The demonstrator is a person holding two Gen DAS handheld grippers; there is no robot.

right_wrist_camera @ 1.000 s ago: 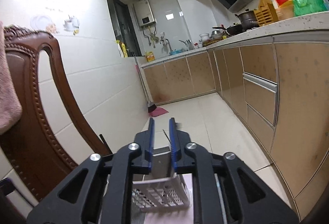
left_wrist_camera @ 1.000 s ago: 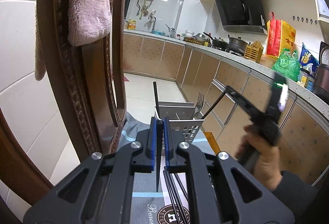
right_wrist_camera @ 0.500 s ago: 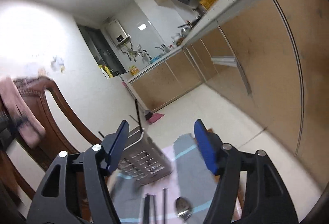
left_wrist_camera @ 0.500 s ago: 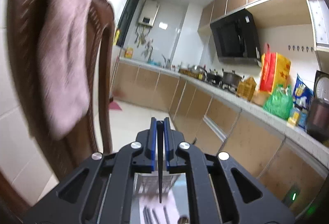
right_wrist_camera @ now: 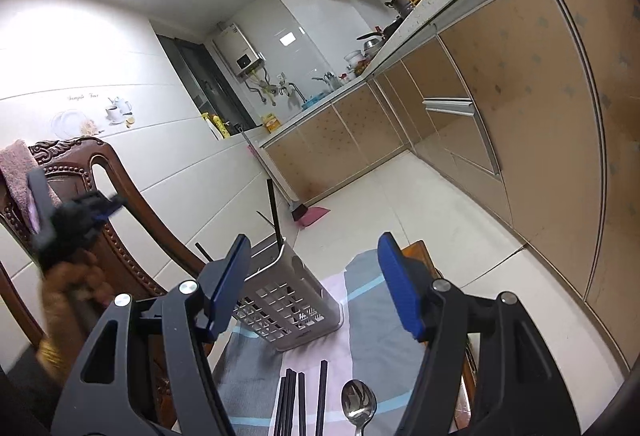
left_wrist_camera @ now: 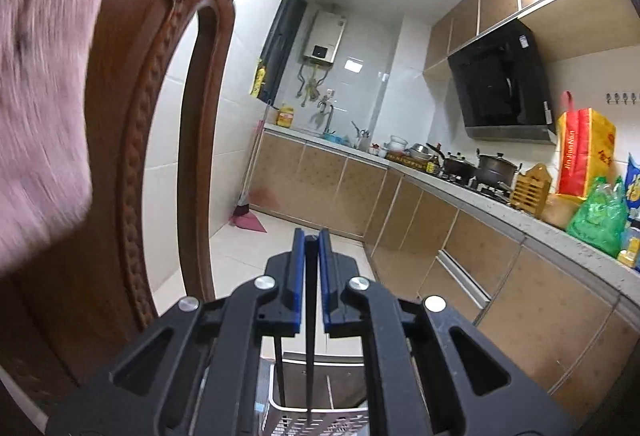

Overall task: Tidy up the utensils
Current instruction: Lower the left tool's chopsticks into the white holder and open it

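Note:
My left gripper [left_wrist_camera: 311, 236] is shut on a black chopstick [left_wrist_camera: 309, 336] that hangs straight down, its tip just above the white perforated utensil basket [left_wrist_camera: 316, 422]. The left gripper also shows blurred at the left of the right wrist view [right_wrist_camera: 108, 205], raised beside the chair. My right gripper [right_wrist_camera: 314, 248] is open and empty above the basket [right_wrist_camera: 288, 304], which holds upright black chopsticks [right_wrist_camera: 273, 209]. Several black chopsticks [right_wrist_camera: 294, 400] and a metal spoon [right_wrist_camera: 358, 406] lie on the striped placemat [right_wrist_camera: 384, 336] in front of the basket.
A carved wooden chair [right_wrist_camera: 132, 220] with a pink towel [left_wrist_camera: 36, 103] over its back stands close on the left. Kitchen cabinets [right_wrist_camera: 540, 123] and a countertop [left_wrist_camera: 520, 220] with pots and bags run along the right. Tiled floor lies beyond the table.
My right gripper opened wide, released its chopstick and tilted down over the table. My left gripper lifted its chopstick up over the basket.

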